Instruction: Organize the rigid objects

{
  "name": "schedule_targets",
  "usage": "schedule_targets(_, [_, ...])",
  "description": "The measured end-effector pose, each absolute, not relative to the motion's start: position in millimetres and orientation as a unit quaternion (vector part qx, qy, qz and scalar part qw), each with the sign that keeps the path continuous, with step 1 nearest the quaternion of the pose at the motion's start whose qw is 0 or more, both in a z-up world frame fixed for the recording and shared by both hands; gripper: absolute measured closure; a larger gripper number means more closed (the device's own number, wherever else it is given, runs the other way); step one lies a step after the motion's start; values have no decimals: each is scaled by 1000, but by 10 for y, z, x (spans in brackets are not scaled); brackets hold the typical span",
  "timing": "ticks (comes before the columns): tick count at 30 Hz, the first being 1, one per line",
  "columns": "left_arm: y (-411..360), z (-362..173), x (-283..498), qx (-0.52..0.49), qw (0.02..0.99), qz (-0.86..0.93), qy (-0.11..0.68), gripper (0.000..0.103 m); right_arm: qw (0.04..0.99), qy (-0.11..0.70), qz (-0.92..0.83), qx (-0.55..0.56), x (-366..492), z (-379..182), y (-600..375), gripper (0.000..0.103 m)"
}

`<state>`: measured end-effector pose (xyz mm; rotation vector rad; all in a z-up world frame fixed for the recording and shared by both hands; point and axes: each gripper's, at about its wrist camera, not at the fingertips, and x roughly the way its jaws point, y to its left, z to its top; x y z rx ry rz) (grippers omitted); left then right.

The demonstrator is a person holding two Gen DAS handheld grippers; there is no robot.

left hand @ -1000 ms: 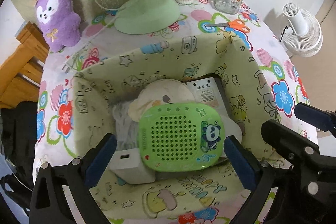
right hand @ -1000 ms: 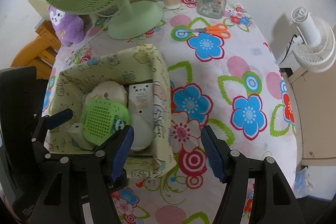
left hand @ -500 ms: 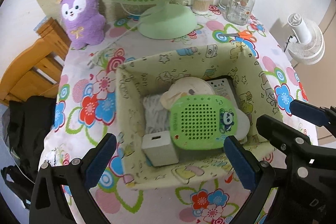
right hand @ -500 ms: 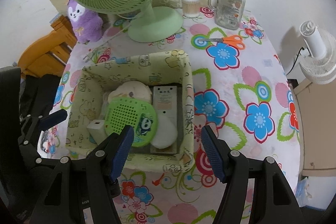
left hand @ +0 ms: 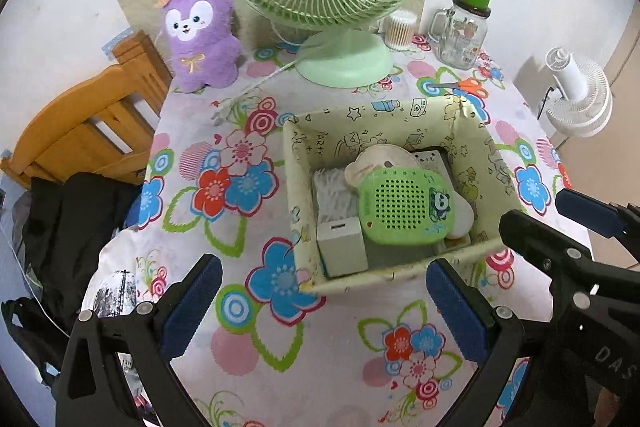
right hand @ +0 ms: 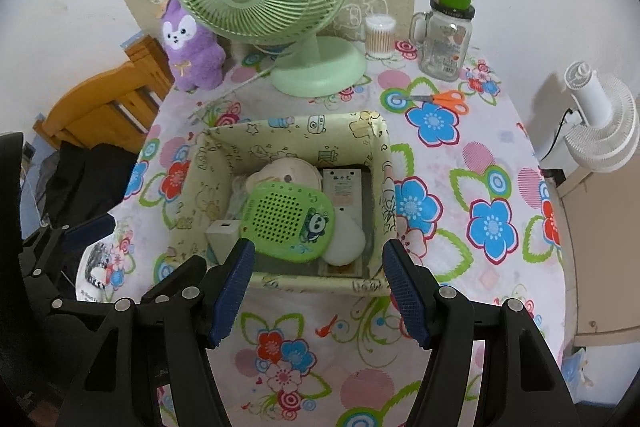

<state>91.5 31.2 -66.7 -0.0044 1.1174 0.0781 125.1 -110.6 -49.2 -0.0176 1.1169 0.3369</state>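
Both the left gripper (left hand: 320, 311) and the right gripper (right hand: 320, 291) hang above the flowered tablecloth (left hand: 256, 343) with jaws spread and nothing between them. The green perforated panda case (right hand: 289, 223) lies in the fabric storage box (right hand: 296, 137) (atop a white charger block (left hand: 342, 247) and a remote (right hand: 343, 189)).

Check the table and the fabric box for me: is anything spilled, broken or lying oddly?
Nothing spilled or broken. The green speaker lies tilted on top of the other things in the fabric box rather than flat. Orange scissors lie loose on the tablecloth near the glass jar, outside the box.
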Motion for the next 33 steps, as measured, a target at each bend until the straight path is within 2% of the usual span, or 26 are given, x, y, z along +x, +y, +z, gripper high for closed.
schedule_targets(12, [412, -364, 497, -16, 864, 20, 502, 0, 859, 492, 139, -10, 833, -195, -1125, 33])
schedule_targets(19, [438, -233, 343, -15, 873, 7, 487, 0, 874, 470, 120, -10, 649, -35, -1184, 24])
schedule_targets(33, [375, 52, 59, -60, 883, 21, 466, 0, 888, 443, 125, -18, 415, 216, -1459, 18])
